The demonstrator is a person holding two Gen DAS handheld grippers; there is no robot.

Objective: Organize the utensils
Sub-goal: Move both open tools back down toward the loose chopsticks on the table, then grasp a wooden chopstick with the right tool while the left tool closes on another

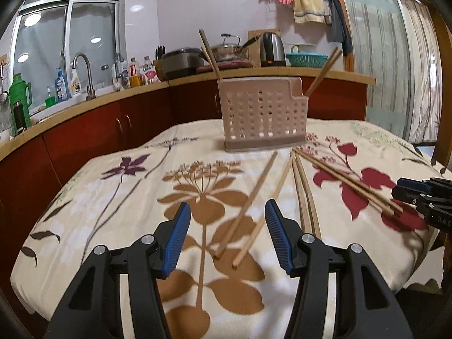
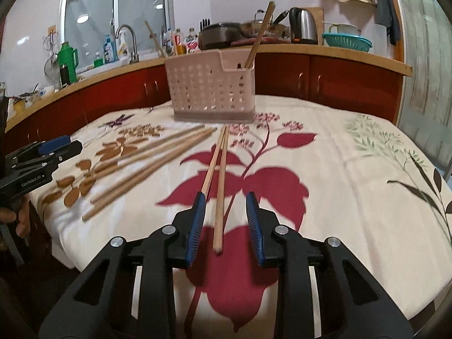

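Observation:
A pale pink perforated utensil holder (image 1: 262,118) (image 2: 212,93) stands on the floral tablecloth, with chopsticks standing in it (image 1: 322,73) (image 2: 258,36). Several wooden chopsticks lie loose on the cloth. My left gripper (image 1: 227,212) is open above two of them (image 1: 248,203). My right gripper (image 2: 224,200) is open with a pair of chopsticks (image 2: 219,186) lying between its fingers. That pair also shows in the left wrist view (image 1: 347,182), next to the right gripper (image 1: 398,189). The left gripper appears at the left edge of the right wrist view (image 2: 60,141).
The table (image 1: 113,197) is covered by a cream floral cloth (image 2: 353,155). Behind it runs a red kitchen counter (image 1: 99,124) with a sink tap, bottles, a green flask, pots, a kettle and a teal colander. A curtained door is at the right.

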